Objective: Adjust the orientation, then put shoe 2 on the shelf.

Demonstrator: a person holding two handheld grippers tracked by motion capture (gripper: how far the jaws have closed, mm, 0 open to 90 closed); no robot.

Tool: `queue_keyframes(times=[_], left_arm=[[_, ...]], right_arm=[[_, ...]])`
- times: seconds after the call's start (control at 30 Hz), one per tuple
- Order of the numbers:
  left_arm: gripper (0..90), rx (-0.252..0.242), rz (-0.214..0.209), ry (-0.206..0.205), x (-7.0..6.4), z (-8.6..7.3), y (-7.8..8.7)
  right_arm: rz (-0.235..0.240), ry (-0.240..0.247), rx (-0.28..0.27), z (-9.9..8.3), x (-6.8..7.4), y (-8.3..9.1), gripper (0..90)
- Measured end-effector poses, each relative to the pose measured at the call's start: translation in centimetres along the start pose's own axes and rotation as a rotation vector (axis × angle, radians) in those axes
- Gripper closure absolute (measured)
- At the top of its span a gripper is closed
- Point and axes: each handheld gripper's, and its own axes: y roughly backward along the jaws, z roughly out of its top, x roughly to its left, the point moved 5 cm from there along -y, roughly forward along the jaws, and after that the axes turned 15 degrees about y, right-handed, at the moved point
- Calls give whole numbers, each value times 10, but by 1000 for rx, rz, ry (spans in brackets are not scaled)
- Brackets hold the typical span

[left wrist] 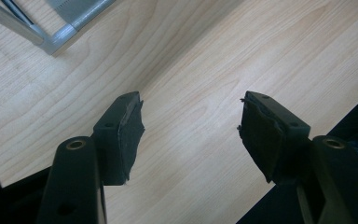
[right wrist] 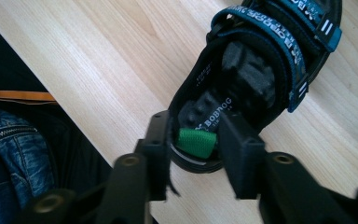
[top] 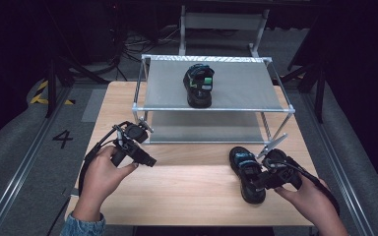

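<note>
- A two-tier grey metal-framed shelf rack [top: 275, 101] is standing well ahead of both tongs, a matching black sandal [top: 199, 84] sitting on its top tier.
- The black strapped sandal with blue bands [right wrist: 256, 70] is lying on the pale wooden table [top: 187, 187], heel toward the right tongs [right wrist: 193, 147].
- Those jaws are closing on the heel, around its green pull tab [right wrist: 196, 142]; gripping deeper before lifting would likely hold better.
- The left tongs [left wrist: 191, 133] are hovering with jaws apart, holding nothing, over bare wood.
</note>
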Motion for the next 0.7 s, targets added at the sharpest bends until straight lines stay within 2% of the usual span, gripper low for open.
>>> queue_keyframes(times=[0.03, 0.17, 0.33, 0.43, 0.7], left_arm=[[391, 0, 0, 0, 0, 0, 0], [390, 9, 4, 11, 4, -2, 0], [385, 15, 3, 32, 11, -7, -2], [385, 17, 5, 49, 14, -10, -3], [382, 33, 11, 63, 22, -18, -7]], right_arm=[[0, 0, 0, 0, 0, 0, 612], [-29, -10, -36, 1, -3, 6, 519], [-86, -68, -109, -2, -19, 14, 446], [-124, -86, -90, -4, -32, 3, 435], [-124, -88, -61, 1, -49, -21, 424]])
